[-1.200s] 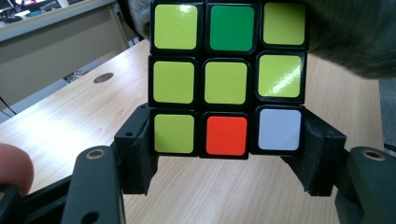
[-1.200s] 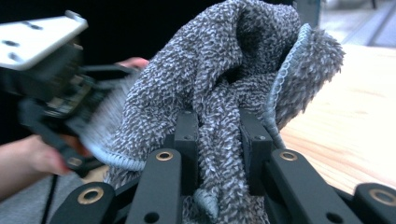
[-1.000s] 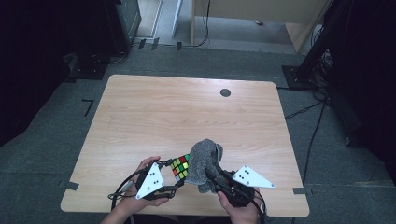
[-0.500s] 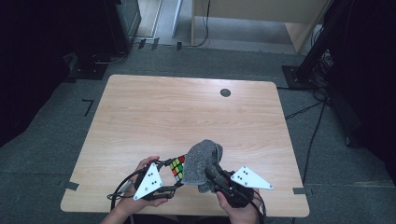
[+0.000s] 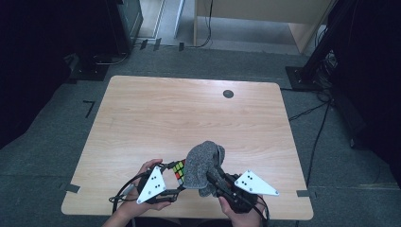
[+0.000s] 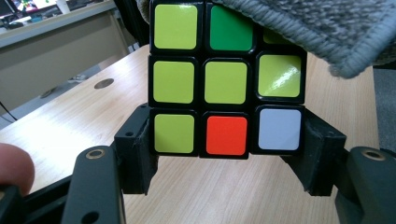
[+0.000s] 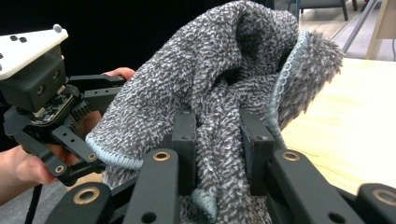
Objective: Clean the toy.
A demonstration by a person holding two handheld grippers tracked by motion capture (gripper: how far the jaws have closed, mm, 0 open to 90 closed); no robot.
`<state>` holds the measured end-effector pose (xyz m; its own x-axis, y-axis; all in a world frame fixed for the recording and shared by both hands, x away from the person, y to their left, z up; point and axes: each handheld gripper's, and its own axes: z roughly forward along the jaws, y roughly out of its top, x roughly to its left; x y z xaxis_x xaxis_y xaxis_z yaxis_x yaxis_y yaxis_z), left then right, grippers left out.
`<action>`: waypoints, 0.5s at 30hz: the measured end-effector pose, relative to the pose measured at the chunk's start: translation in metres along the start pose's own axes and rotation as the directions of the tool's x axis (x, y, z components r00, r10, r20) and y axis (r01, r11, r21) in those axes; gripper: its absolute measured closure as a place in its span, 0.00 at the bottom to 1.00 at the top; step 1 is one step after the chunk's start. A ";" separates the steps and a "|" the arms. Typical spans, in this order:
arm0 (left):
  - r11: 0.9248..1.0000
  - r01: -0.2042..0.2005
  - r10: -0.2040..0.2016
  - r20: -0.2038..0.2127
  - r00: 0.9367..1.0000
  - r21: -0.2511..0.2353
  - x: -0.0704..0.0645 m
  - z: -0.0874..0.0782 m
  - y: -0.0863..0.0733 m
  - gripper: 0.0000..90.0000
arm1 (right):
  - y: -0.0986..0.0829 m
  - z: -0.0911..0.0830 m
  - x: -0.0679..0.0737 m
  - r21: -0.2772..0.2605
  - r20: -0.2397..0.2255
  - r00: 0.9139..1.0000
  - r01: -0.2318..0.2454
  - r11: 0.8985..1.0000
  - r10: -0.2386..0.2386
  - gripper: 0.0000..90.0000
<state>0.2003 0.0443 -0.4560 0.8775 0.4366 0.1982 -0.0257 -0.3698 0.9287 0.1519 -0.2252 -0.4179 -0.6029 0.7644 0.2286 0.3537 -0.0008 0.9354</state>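
Grippers, two, hand-held, at the near edge of the table.

Left gripper: jaws pressed against the two sides of a puzzle cube, clamping its lowest layer. The cube is held off the tabletop with one face turned squarely to the gripper's camera: mostly yellow-green stickers, with one green, one orange-red and one pale white-blue. Gripping low probably serves to leave the upper layers bare for the cloth.

Right gripper: jaws pinched on a bunched fold of grey terry cloth. The rest of the cloth rises above the jaws and flops toward the other gripper. In the left gripper view its hemmed edge lies over the cube's top right corner. Whether it actually presses on the plastic or merely overhangs is hard to tell from these angles.

Placement, high view: cloth and cube meet between the two hands, above the table's front edge, cube on the left, cloth on the right. The arrangement reads as wiping, one tool steadying the cube while the other works the cloth across it.

Surroundings: bare wooden top with a dark round grommet at the far side.
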 end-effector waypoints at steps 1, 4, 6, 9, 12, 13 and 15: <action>1.000 0.000 0.000 0.000 1.000 0.001 0.000 0.000 0.000 0.38 | 0.000 0.000 0.000 -0.001 0.001 1.000 0.000 1.000 0.000 0.80; 1.000 0.000 0.000 0.000 1.000 0.001 0.001 0.000 0.000 0.38 | 0.001 0.000 0.001 -0.006 -0.004 1.000 0.003 1.000 -0.003 0.80; 1.000 0.000 0.000 0.001 1.000 0.001 0.001 0.000 0.000 0.38 | 0.001 0.000 0.001 -0.004 -0.005 1.000 0.002 1.000 -0.002 0.80; 1.000 0.000 0.000 0.001 1.000 0.001 0.000 0.000 0.000 0.38 | 0.000 0.000 0.001 -0.002 -0.007 1.000 0.002 1.000 -0.002 0.80; 1.000 0.002 -0.002 0.004 1.000 0.001 0.001 0.000 0.000 0.38 | 0.000 0.000 0.002 -0.004 -0.007 1.000 0.002 1.000 -0.002 0.80; 1.000 0.003 -0.003 0.007 1.000 0.003 0.000 0.000 0.000 0.38 | 0.000 0.000 0.002 -0.006 -0.008 1.000 0.001 1.000 -0.001 0.80; 1.000 -0.006 0.006 0.021 1.000 0.011 -0.003 0.003 -0.001 0.38 | 0.001 0.000 0.004 -0.021 -0.024 1.000 -0.007 1.000 0.006 0.80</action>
<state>0.1993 0.0411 -0.4580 0.8874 0.4167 0.1972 -0.0263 -0.3815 0.9240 0.1500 -0.2225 -0.4163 -0.6176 0.7486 0.2411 0.3429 -0.0196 0.9392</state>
